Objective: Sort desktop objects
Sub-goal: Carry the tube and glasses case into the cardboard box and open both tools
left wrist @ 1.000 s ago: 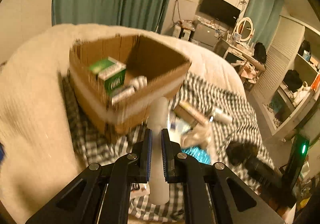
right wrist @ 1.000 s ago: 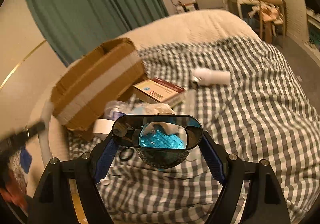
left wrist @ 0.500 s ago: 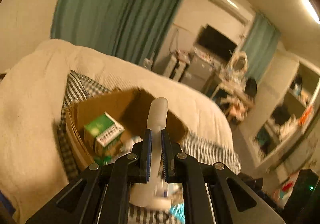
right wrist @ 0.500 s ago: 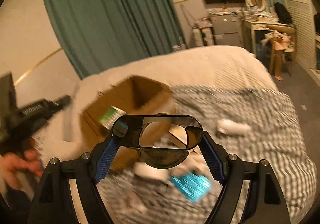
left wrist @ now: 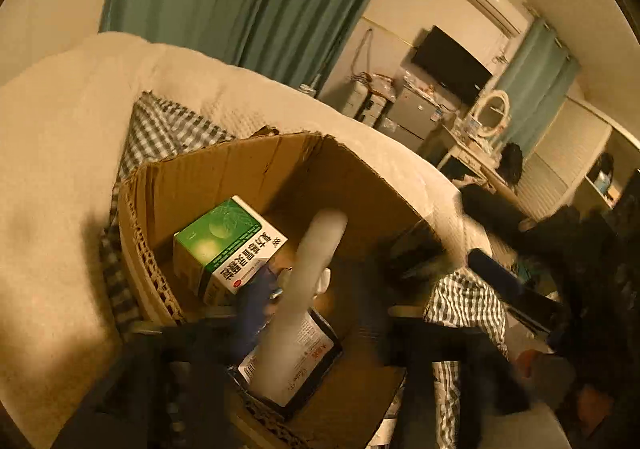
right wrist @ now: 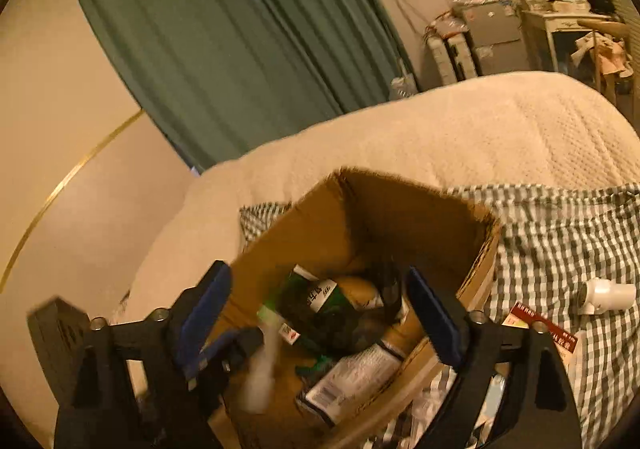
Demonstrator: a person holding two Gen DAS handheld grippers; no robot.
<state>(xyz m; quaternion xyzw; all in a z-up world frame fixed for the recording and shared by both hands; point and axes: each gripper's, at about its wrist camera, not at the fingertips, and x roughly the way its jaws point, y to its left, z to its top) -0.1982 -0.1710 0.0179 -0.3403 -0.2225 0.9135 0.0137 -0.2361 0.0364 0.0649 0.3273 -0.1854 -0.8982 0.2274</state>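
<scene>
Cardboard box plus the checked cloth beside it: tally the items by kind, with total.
Cartons: 2, green carton in the cardboard box, red carton on the checked cloth
White tube, in box: 1
White bottle, on cloth: 1
Labelled pouch, in box: 1
Dark blurred item, in box, kind unclear: 1
Total: 6

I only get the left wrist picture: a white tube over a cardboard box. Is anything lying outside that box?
Observer: Yes. The right wrist view shows a white bottle lying on the checked cloth, to the right of the cardboard box.
Operator: Anything else there?
Observer: A red-and-white packet lies between the box and the bottle.
Operator: And the other gripper?
Observer: The right gripper is over the box with its fingers spread wide.
</scene>
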